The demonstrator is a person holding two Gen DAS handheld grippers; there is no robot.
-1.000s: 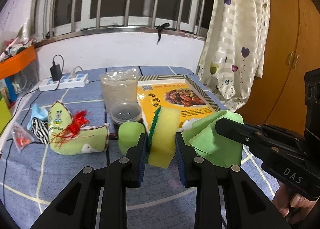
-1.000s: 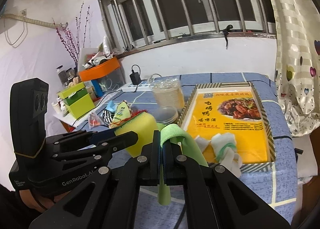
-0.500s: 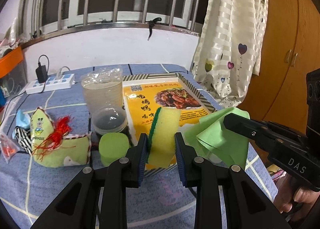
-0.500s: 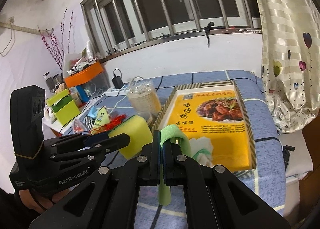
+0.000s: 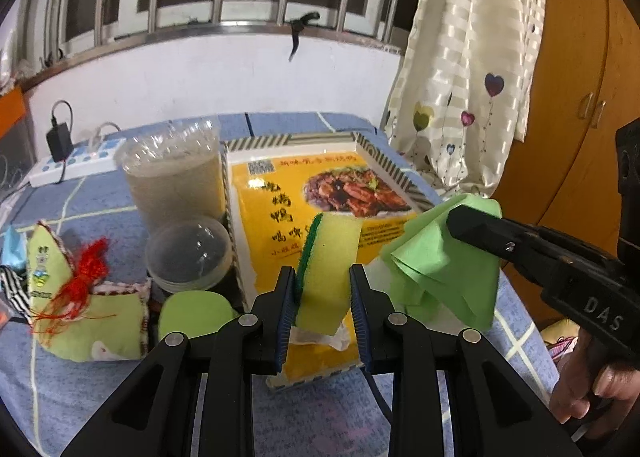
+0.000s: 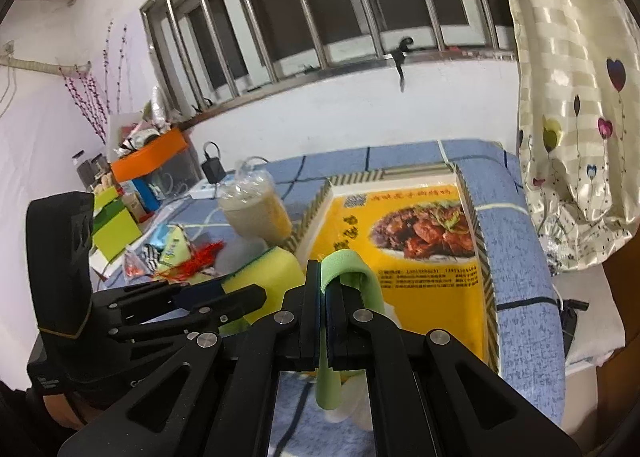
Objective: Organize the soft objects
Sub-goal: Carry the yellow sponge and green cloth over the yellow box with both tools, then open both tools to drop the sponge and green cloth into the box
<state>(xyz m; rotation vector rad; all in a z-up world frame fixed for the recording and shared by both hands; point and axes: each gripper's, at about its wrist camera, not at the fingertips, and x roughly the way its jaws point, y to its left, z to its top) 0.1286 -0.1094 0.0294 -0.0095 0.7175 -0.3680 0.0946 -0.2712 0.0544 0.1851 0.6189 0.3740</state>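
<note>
Basically left gripper (image 5: 322, 297) jaws clamp sponge (image 5: 328, 269), right gripper (image 6: 323, 293) jaws pinch green cloth (image 6: 348, 269); lower both gently into tray (image 5: 376, 149), release separately.

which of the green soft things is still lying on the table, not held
The round light-green sponge beside the domed lid. The yellow sponge with the green scrub edge is in the left gripper, the green cloth in the right gripper.
</note>
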